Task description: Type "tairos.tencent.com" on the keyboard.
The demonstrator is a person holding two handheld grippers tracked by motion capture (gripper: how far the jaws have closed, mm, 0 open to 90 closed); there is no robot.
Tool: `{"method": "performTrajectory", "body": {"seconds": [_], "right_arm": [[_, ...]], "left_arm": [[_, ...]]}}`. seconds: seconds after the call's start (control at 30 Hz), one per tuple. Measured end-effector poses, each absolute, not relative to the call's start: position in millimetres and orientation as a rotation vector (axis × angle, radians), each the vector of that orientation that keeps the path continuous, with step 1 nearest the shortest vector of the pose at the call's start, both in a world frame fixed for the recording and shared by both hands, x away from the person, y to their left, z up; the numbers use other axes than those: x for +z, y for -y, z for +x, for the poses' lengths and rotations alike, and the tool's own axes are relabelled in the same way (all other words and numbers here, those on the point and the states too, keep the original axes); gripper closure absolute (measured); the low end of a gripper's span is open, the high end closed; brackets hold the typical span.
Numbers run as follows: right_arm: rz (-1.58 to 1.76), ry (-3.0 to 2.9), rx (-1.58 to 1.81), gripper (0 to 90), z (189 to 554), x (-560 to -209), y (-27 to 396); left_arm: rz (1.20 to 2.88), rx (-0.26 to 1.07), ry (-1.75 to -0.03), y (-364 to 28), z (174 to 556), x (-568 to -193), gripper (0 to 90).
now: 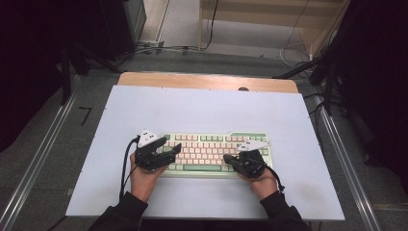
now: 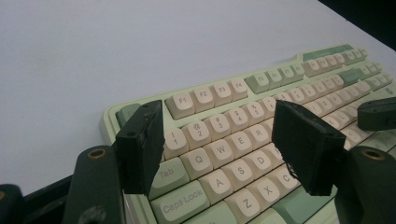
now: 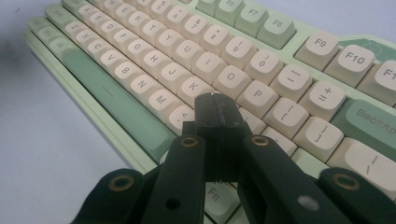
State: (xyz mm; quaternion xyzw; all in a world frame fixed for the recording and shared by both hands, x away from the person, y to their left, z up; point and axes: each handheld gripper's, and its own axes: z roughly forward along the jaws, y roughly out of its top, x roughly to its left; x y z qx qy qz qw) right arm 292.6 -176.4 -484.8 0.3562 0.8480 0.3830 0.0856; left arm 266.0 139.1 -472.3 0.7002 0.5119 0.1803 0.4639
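- left gripper (image 1: pixel 166 150) is sitting at the keyboard's left end, held in the person's left hand (image 1: pixel 143 180); jaws are spread wide, nothing between them
- in the left gripper view (image 2: pixel 224 147), the gap between the jaws is framing the W, E, S, D keys; left jaw is hanging over the 1/Tab corner, right jaw is sitting over the C/F area
- Caps Lock key (image 2: pixel 182 201) is lying just below the left jaw
- right gripper (image 1: pixel 230 160) is sitting over the keyboard's lower right part, held in the right hand (image 1: pixel 262 185); jaws are pressed together, pinching nothing
- in the right gripper view (image 3: pixel 215 100), the closed jaw tips are pointing down at the key row just below K and L; cannot tell if they are touching a key
- spacebar (image 3: pixel 112 95) is lying left of the right jaws, Backspace key (image 3: pixel 371 123) to their right
- keyboard (image 1: pixel 211 150), green case with cream keys, is lying flat on the pale surface (image 1: pixel 202 108), under both sets of jaws
- beyond the jaws, the far half of the surface is running up to a wooden edge strip (image 1: pixel 192 81)
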Motion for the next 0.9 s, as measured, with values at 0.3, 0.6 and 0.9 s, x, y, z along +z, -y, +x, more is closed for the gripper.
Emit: {"method": "performTrajectory", "body": {"seconds": [0.3, 0.6, 0.9], "right_arm": [[1.062, -2.527, 1.147, 87.4, 292.6, -485.3, 177.7], [1.061, -2.529, 1.156, 87.5, 291.8, -489.6, 176.9], [1.139, -2.409, 1.255, 45.1, 295.7, -473.8, 189.5]], "left_arm": [[1.721, 0.441, -1.255, -139.0, 265.9, -472.2, 34.8], [1.727, 0.440, -1.247, -137.9, 265.7, -472.3, 34.8], [1.728, 0.435, -1.239, -137.0, 265.0, -471.9, 34.8]]}}
